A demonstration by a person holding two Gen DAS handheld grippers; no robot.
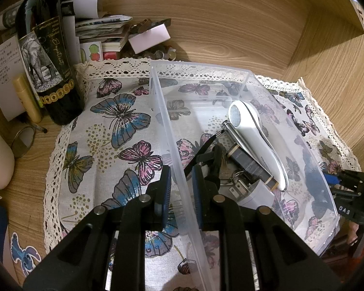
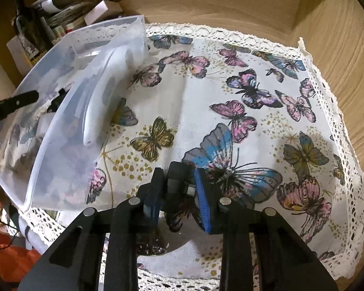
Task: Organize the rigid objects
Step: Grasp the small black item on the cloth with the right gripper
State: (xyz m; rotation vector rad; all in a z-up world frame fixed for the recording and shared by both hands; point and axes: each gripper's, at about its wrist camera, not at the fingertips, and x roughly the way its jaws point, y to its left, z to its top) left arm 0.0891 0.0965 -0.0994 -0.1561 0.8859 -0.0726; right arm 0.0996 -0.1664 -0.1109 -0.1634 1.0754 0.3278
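1. The left gripper [image 1: 179, 191] is clamped on the near wall of the clear plastic bin [image 1: 242, 72], 1 pad outside and 1 inside. Keep that pinch steady so the bin cannot slide on the butterfly cloth [image 1: 114, 126] while the other hand works.
2. The right gripper [image 2: 179, 189] stands on the cloth just right of the bin, its jaws nearly closed around a small dark object [image 2: 179, 181]. The object is shadowed and mostly hidden by the fingers; it looks like a black block with a small metal end, and the pads seem to press on it.
3. Check that the grip is square before lifting; a small hard piece can twist out of narrow pads.
4. Lift straight up, high enough to clear the bin's right wall.
5. The bin already holds a white handheld device [image 1: 254, 140], a dark rectangular bottle [image 1: 250, 165] and black pieces. Aim for bare floor at the far end.
6. Lower close to the floor before opening.
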